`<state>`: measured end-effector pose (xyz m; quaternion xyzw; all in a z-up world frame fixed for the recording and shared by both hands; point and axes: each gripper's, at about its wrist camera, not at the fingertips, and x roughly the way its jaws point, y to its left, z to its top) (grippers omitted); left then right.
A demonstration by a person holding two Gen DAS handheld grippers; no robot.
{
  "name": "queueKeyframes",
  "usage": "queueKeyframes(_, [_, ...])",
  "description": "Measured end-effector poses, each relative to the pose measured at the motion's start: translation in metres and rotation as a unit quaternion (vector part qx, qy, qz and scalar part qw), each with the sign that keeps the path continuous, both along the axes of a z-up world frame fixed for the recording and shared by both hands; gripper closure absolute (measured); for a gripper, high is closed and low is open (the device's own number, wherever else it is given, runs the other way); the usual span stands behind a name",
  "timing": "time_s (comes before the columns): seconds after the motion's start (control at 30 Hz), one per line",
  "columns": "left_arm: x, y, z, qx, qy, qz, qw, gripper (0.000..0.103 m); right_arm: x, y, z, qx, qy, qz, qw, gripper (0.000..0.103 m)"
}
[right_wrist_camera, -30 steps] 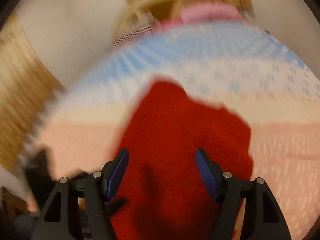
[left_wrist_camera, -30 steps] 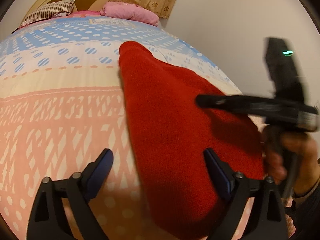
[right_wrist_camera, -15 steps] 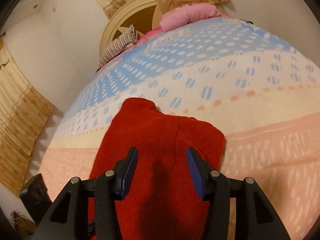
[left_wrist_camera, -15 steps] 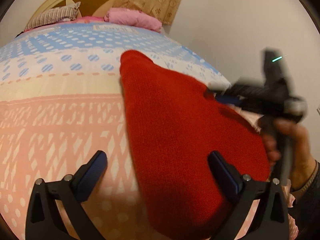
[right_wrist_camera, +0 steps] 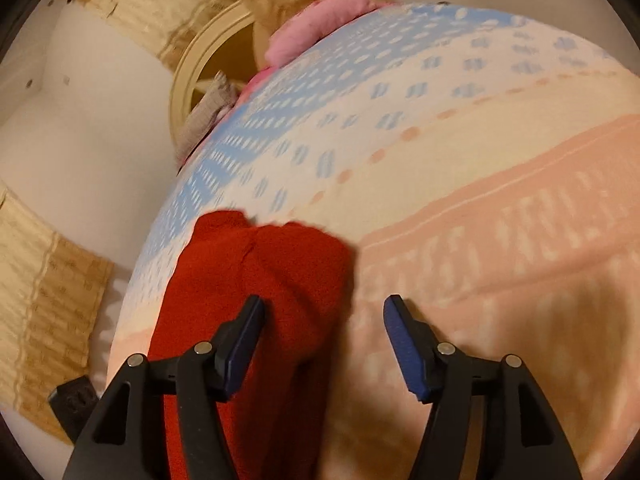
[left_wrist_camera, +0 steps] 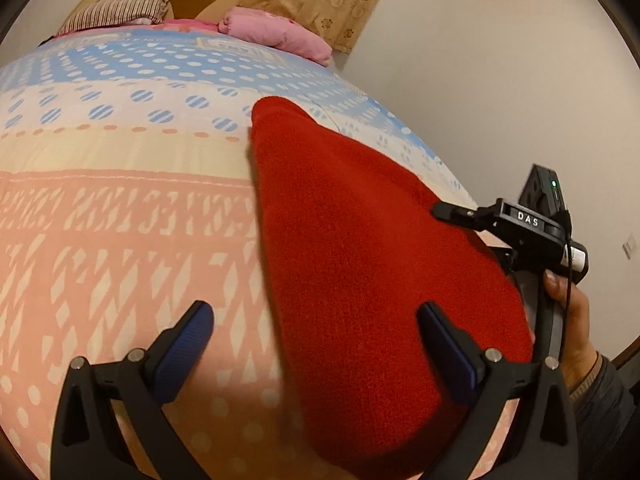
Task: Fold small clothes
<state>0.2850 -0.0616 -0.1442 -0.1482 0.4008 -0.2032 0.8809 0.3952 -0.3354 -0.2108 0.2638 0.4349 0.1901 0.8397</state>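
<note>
Left wrist view is filled on its right half by a red knitted garment [left_wrist_camera: 360, 264], which is laid flat on a patterned bedspread [left_wrist_camera: 120, 208] of pink, cream and blue bands. The left gripper [left_wrist_camera: 316, 340] is held wide open above the near end of the cloth, with one blue pad over the bedspread and the other over the red knit; nothing is clamped. At the garment's right edge the right gripper [left_wrist_camera: 460, 213] is seen in a person's hand [left_wrist_camera: 568, 316]. From the right wrist view, the right gripper's [right_wrist_camera: 324, 334] jaws have just been opening and are parted, with the garment's [right_wrist_camera: 256, 280] edge between them, not pressed. A pink pillow [left_wrist_camera: 276, 34] and a striped pillow [left_wrist_camera: 120, 10] are seen by the headboard.
</note>
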Motion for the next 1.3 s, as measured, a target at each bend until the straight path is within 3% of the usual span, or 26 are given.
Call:
queueKeyframes(0.1, [0.000,-0.002,-0.001,-0.009,0.001,-0.017,0.9998,0.011,0.003,0.021,-0.002,-0.027,-0.011,0.028,0.999,0.040])
queueKeyframes(0.23, [-0.002,-0.005,-0.001,-0.012,-0.003,-0.038,0.9992,0.026,0.018,0.018,-0.012,0.019,0.002,0.013,1.000,0.042])
queueKeyframes(0.4, [-0.003,-0.008,-0.001,-0.013,-0.004,-0.049,0.9987,0.030,0.022,0.019,-0.019,0.050,0.006,0.026,0.998,0.065])
queueKeyframes(0.47, [-0.004,-0.009,-0.001,-0.013,-0.005,-0.052,0.9986,0.032,0.021,0.017,-0.022,0.068,0.009,0.032,0.997,0.069])
queueKeyframes(0.87, [-0.013,-0.019,0.005,0.027,-0.025,-0.055,0.9978,0.043,0.013,0.017,-0.020,0.058,-0.005,0.031,0.998,0.074])
queueKeyframes(1.13, [-0.019,-0.028,0.015,0.072,-0.039,-0.059,0.9949,0.061,0.008,0.021,-0.015,0.036,-0.017,0.021,0.999,0.078])
queueKeyframes(1.3, [-0.029,-0.024,0.026,0.086,-0.042,-0.061,0.9935,0.063,-0.003,0.028,-0.001,0.032,-0.035,0.024,0.999,0.079])
